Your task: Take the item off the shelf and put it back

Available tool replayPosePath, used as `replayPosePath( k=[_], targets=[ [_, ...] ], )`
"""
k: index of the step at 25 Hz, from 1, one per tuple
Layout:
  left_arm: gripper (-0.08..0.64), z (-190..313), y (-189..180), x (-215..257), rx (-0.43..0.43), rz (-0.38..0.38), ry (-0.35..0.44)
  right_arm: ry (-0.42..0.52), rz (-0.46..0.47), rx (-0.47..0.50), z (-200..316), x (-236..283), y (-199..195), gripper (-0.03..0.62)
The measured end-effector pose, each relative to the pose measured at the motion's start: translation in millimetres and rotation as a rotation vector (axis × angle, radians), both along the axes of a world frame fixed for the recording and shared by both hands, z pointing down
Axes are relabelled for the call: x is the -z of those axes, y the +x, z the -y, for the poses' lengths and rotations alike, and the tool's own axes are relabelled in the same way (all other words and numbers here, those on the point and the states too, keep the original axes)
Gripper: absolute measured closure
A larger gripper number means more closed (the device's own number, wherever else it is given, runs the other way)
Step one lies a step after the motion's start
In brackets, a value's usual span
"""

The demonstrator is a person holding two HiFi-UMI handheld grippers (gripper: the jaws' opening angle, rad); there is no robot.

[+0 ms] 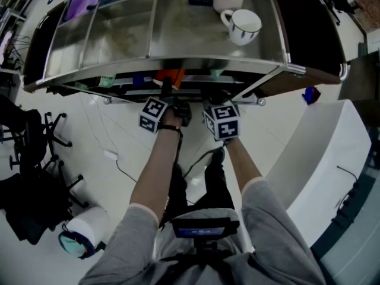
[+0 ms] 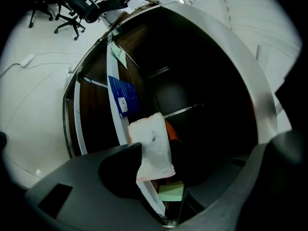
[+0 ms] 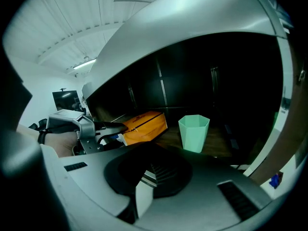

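An orange packet (image 3: 144, 125) sits between the jaws of my left gripper (image 3: 103, 128), held at the open front of the dark shelf bay. In the left gripper view the packet (image 2: 154, 146) looks pale with an orange edge and sticks up out of my left gripper (image 2: 144, 170). From the head view the packet (image 1: 171, 75) shows just under the shelf's metal top (image 1: 178, 34), ahead of the left gripper (image 1: 167, 91). My right gripper (image 1: 215, 97) is beside it, holding nothing; how its jaws stand is unclear.
A pale green cup (image 3: 194, 133) stands on the shelf board right of the packet. A blue box (image 2: 122, 96) and a green tag (image 2: 118, 56) lie further along the shelf. Two white cups (image 1: 243, 25) stand on the top. Office chairs (image 1: 35, 138) are on the floor at left.
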State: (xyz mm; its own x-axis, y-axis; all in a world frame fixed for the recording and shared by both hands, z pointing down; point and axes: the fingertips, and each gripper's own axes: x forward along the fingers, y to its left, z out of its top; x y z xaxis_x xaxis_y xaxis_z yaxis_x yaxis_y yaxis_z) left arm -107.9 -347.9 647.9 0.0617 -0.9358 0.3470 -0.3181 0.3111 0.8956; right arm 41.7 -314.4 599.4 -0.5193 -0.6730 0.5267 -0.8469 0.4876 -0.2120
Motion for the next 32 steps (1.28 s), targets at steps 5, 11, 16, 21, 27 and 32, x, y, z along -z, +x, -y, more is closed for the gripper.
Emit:
replayPosePath(
  k=[5, 11, 16, 21, 27, 32],
  targets=[
    [0.360, 8.9, 2.7, -8.9, 0.007, -0.010, -0.006, -0.008, -0.013, -0.005, -1.2, -6.7, 9.3, 0.583],
    [0.359, 18.3, 5.0, -12.6, 0.013, -0.022, 0.012, -0.012, -0.023, -0.009, -3.8, -10.5, 18.1, 0.583],
    [0.313, 21.7, 6.9, -14.1, 0.015, -0.034, 0.010, -0.024, -0.023, -0.013, -5.6, -14.4, 20.2, 0.583],
    [0.193, 22.6, 10.0, -8.4, -0.015, -0.031, 0.033, -0.025, -0.017, -0.018, -5.8, -14.6, 21.5, 0.583],
    [0.187, 6.9, 14.6, -6.5, -0.063, 0.017, -0.023, -0.022, -0.017, -0.024, -10.2, -11.4, 22.6, 0.583],
    [0.187, -26.9, 12.4, 9.4, -0.148, 0.084, -0.054, -0.017, -0.017, -0.043, -25.5, 1.9, 23.8, 0.583]
  ],
)
